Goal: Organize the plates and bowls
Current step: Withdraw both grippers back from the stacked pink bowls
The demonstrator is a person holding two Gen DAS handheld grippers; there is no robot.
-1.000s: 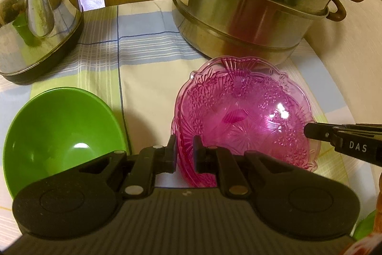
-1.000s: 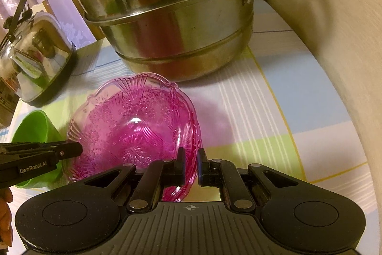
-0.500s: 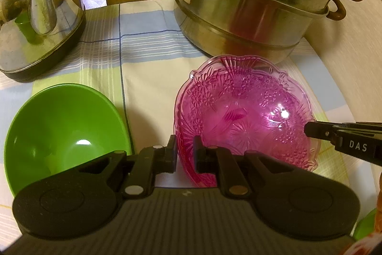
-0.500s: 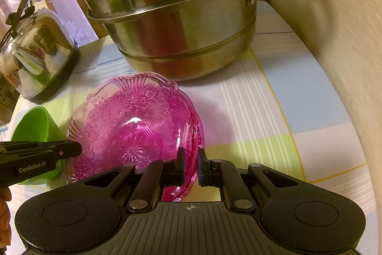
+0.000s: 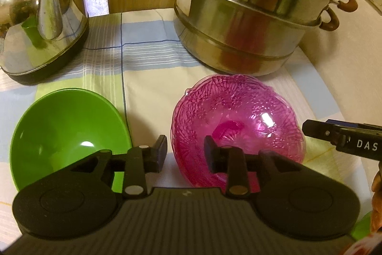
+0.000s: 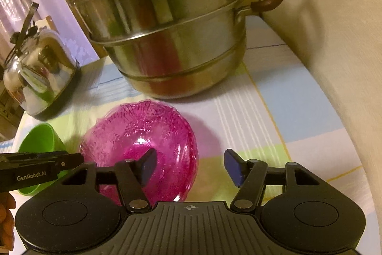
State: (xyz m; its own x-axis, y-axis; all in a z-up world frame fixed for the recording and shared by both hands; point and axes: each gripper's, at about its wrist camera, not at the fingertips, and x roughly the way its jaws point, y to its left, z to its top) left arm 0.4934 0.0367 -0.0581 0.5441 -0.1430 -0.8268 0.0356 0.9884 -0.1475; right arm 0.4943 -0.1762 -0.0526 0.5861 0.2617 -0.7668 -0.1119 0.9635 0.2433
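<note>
Two grippers, both spread open and holding nothing. Left gripper (image 5: 185, 154) with jaws parted on either side of the near-left rim of the pink glass bowl (image 5: 238, 126), not closing on it; whether a finger touches the rim cannot be told. Right gripper (image 6: 189, 165) opened wider, one finger (image 6: 146, 165) in front of the pink glass bowl (image 6: 143, 135), the other over the checked tablecloth (image 6: 250, 116) to the right of it. Pink bowl resting on the cloth (image 5: 148, 78), upright. Just left of the pink bowl, apart from it, green bowl (image 5: 66, 133), also upright. Behind the pink bowl, near its far rim, big steel steamer pot (image 5: 250, 16) with brown handles. Far left of the pink bowl, beyond the green one, shiny kettle (image 5: 40, 23).
</note>
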